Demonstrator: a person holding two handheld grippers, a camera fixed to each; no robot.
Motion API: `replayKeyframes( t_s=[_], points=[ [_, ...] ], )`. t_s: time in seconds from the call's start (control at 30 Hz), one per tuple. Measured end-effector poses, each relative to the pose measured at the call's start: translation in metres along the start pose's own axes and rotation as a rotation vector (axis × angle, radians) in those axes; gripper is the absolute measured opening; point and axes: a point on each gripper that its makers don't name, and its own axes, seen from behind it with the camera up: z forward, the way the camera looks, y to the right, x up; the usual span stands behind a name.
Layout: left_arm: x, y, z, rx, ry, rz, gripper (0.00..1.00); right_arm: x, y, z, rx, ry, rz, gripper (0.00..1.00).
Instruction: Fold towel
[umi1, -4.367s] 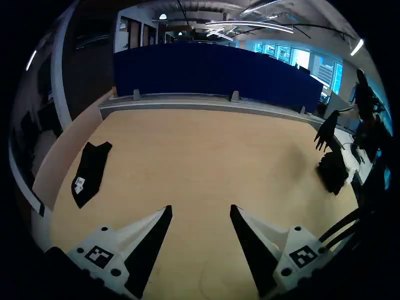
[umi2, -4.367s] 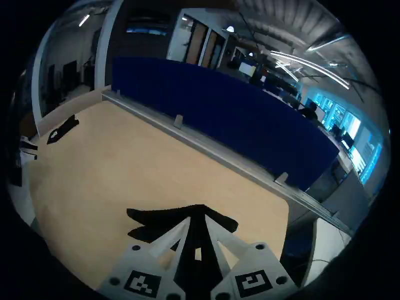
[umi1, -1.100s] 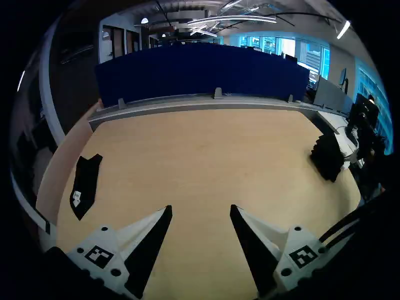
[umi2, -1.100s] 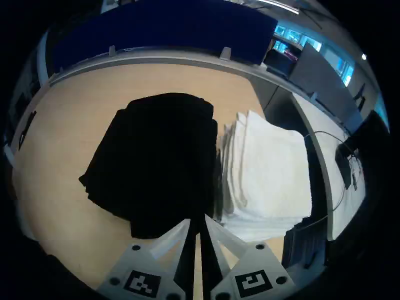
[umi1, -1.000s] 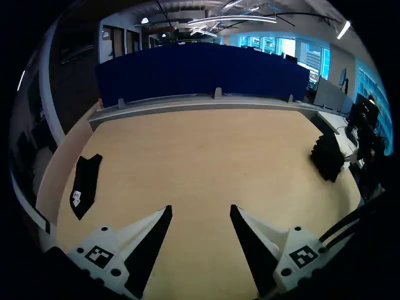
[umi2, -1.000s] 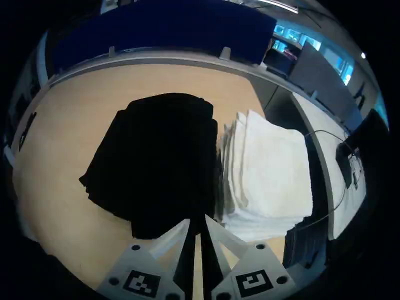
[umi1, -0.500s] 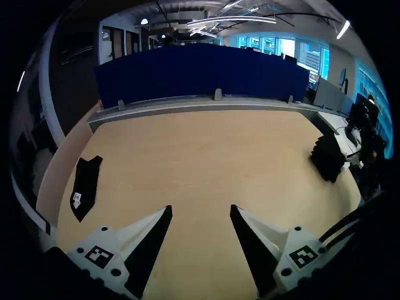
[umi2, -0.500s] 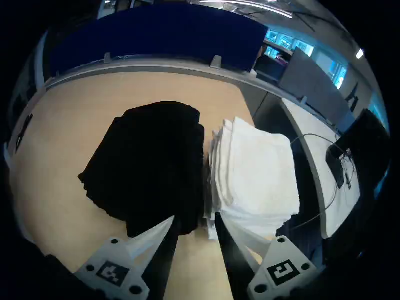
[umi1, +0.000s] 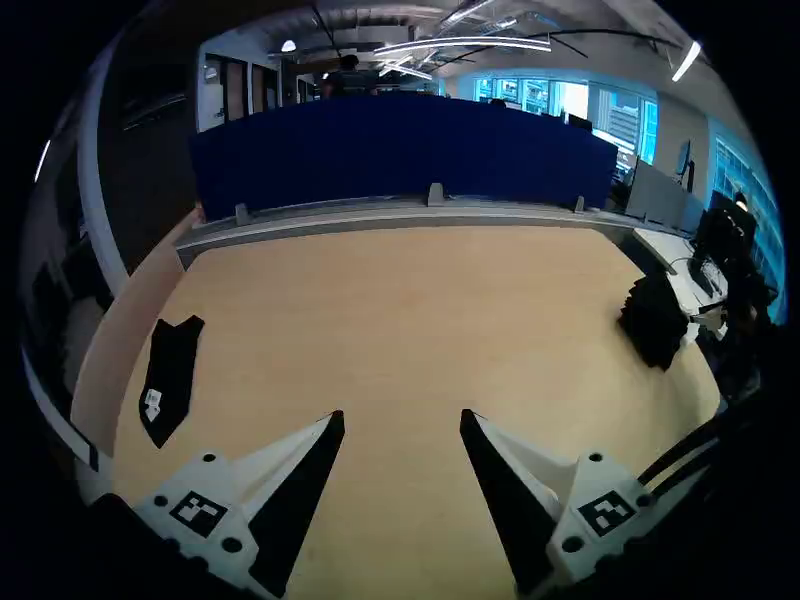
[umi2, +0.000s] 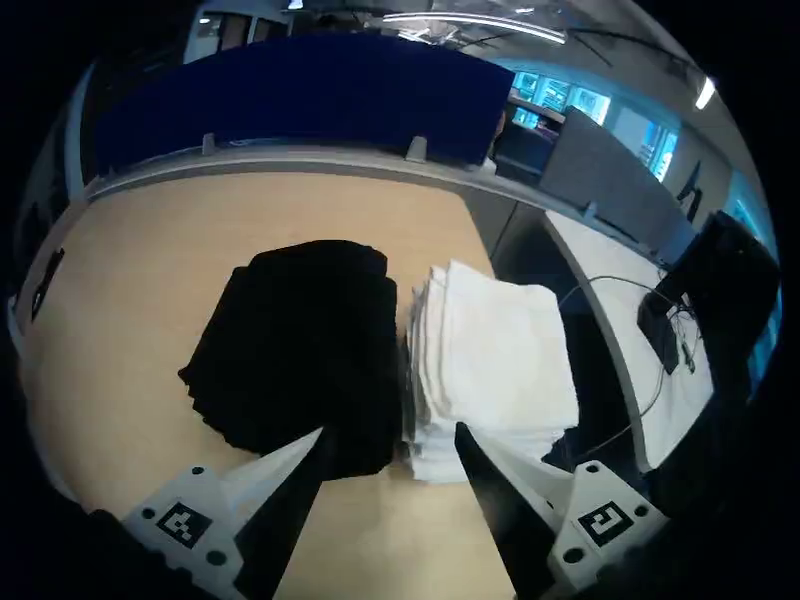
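Observation:
In the right gripper view a stack of folded black towels (umi2: 300, 385) lies on the wooden table (umi2: 200, 250), with a stack of folded white towels (umi2: 490, 370) right beside it. My right gripper (umi2: 392, 450) hangs open just above the near edge of both stacks, holding nothing. In the left gripper view my left gripper (umi1: 400, 430) stands open over bare table (umi1: 420, 310). The black stack (umi1: 655, 320) shows at the table's far right edge. A small flat black cloth (umi1: 168, 375) with a white tag lies at the far left.
A blue partition (umi1: 400, 150) on a grey rail runs along the table's back edge. To the right of the table stands a white desk (umi2: 640, 320) with cables and a dark monitor (umi2: 725, 290). The small black cloth (umi2: 45, 285) shows at the far left edge.
My right gripper has let go of the black towel on the stack, opened wide and pulled back and up. The left gripper has barely moved.

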Motion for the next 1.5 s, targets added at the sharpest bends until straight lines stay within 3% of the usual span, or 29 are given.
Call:
replayKeyframes(
  t_s=[0.17,0.27,0.47,0.77,0.97,1.17,1.5],
  points=[
    [0.001,-0.001,0.000,-0.002,0.005,-0.001,0.85,0.015,-0.004,-0.007,-0.010,0.051,0.015,0.93],
    [0.002,-0.002,0.001,-0.003,0.009,-0.003,0.85,0.031,-0.010,-0.015,-0.014,0.114,0.030,0.93],
    [0.003,-0.006,0.000,-0.006,0.017,-0.013,0.86,0.070,-0.023,-0.037,-0.023,0.268,0.075,0.94],
    [0.011,-0.014,-0.001,-0.005,0.043,-0.022,0.86,0.134,-0.033,-0.086,-0.043,0.554,0.179,0.94],
    [0.022,-0.018,-0.001,-0.011,0.083,-0.034,0.86,0.159,-0.044,-0.110,-0.042,0.647,0.215,0.94],
    [0.044,-0.025,0.003,-0.015,0.157,-0.042,0.86,0.182,-0.076,-0.129,-0.042,0.706,0.186,0.94],
    [0.108,-0.040,0.004,-0.002,0.368,-0.062,0.85,0.222,-0.163,-0.159,0.028,0.784,0.189,0.93]
  ],
)
